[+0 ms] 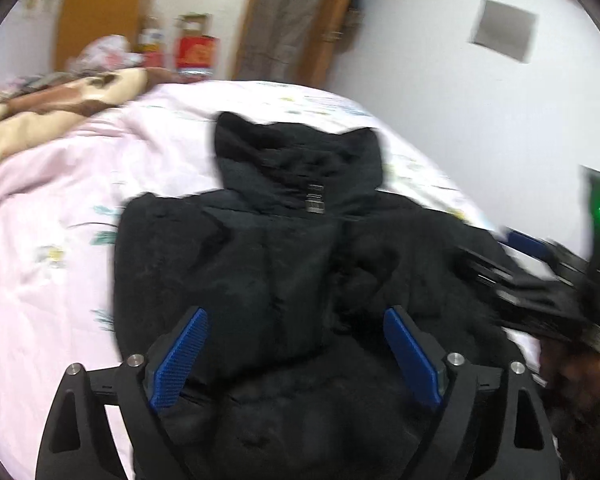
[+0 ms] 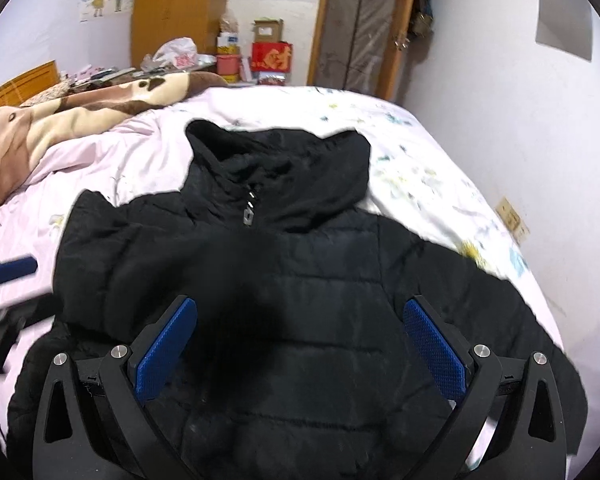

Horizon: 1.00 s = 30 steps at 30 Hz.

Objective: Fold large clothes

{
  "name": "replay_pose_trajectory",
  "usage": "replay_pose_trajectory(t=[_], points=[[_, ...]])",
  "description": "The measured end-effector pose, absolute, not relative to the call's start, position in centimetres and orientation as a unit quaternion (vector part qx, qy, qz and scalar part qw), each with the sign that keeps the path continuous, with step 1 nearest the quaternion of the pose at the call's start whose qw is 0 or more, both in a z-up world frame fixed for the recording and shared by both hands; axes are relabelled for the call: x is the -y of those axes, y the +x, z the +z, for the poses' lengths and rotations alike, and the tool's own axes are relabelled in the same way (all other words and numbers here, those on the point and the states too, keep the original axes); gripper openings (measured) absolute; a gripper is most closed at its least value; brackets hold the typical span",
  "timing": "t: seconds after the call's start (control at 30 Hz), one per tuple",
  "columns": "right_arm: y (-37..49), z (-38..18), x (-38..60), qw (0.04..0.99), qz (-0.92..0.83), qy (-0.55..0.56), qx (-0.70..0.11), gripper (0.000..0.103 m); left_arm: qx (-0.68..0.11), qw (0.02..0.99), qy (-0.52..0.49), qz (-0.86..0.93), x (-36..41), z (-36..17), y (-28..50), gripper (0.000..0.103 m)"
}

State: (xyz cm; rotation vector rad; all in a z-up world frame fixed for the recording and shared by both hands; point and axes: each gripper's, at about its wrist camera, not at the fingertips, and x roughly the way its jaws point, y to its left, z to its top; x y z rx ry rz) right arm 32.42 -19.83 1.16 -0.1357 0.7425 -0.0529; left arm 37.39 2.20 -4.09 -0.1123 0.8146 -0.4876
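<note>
Jacket: we see a black hooded puffer jacket [image 2: 300,280] lying front-up on the pink floral bedsheet [image 2: 120,160], hood [image 2: 284,160] toward the far end, zipper pull [image 2: 249,216] at the collar.
Left gripper [image 1: 296,356]: we hold it above the jacket's lower part, blue pads [image 1: 180,360] spread wide, gripping nothing.
Right gripper [image 2: 300,352]: likewise spread wide over the jacket's body, gripping nothing.
Blanket: a brown-and-cream blanket [image 2: 60,116] is bunched on the bed's far left.
</note>
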Motion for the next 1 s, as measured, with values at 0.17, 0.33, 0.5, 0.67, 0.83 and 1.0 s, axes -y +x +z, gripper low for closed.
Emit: replay_pose_trajectory(t=[0.17,0.33,0.5,0.67,0.83,1.0], points=[[32.8,1.1,18.4,0.927,-0.027,-0.100,-0.361,0.103,-0.365,0.913,-0.009,-0.182,-3.0,-3.4,37.1,0.096],[34.8,-1.9,20.6,0.907,-0.048,-0.077,-0.411,0.103,-0.396,0.909,-0.026,-0.127,-4.3,-5.2,39.5,0.096],[37.5,-5.7,22.4,0.883,-0.067,-0.082,-0.458,0.103,-0.412,0.908,-0.016,-0.072,-4.9,-7.0,42.0,0.096],[39.2,-7.7,23.2,0.870,-0.055,-0.048,-0.488,0.094,-0.428,0.902,-0.028,-0.044,-5.2,-8.8,43.9,0.096],[40.1,-9.3,23.4,0.861,-0.015,0.003,-0.508,0.056,-0.448,0.893,-0.028,-0.033,-5.4,-10.5,45.2,0.096],[39.7,-8.5,22.0,0.871,0.013,-0.019,-0.490,0.005,-0.446,0.895,-0.008,-0.014,-5.4,-10.8,45.3,0.096]])
